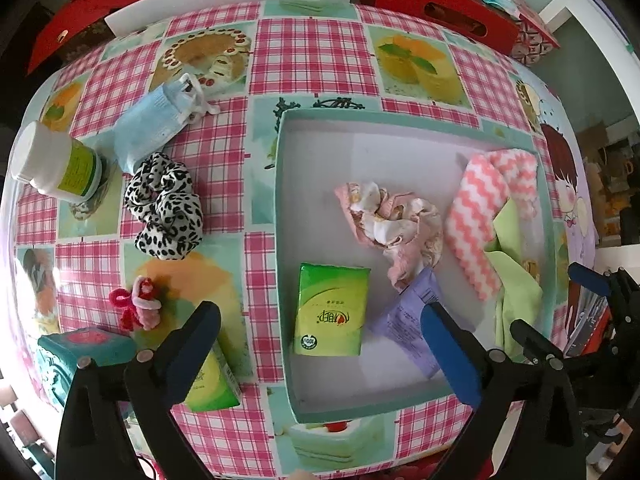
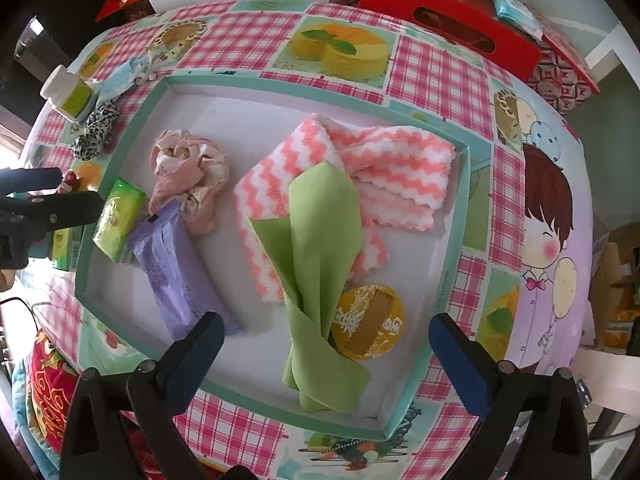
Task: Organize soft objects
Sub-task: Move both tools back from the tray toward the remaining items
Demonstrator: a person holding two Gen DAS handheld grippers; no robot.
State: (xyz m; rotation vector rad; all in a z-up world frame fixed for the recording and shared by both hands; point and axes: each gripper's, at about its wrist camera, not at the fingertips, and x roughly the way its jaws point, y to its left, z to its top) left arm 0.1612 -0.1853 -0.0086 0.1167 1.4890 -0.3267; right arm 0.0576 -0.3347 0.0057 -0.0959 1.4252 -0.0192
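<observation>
A shallow teal-rimmed box [image 1: 280, 184] [image 2: 120, 132] holds a pink-and-white zigzag towel [image 1: 476, 216] [image 2: 384, 160], a green cloth [image 2: 320, 248], a crumpled pink cloth [image 1: 396, 220] [image 2: 188, 172], a green tissue pack [image 1: 330, 312] [image 2: 118, 220], a purple packet [image 1: 404, 324] [image 2: 176, 268] and a gold disc [image 2: 370, 322]. Left of the box lie a leopard scrunchie [image 1: 164, 208], a blue mask [image 1: 148, 128] and a red-pink bow [image 1: 138, 306]. My left gripper [image 1: 320, 348] is open above the green pack. My right gripper [image 2: 320, 360] is open above the green cloth.
A white pill bottle [image 1: 56, 160] and a teal tin [image 1: 80, 352] sit at the left. A second green pack [image 1: 212, 384] lies under my left finger. Red boxes [image 2: 448, 24] stand behind the table. The other gripper shows at the frame edges [image 1: 592, 280] [image 2: 48, 204].
</observation>
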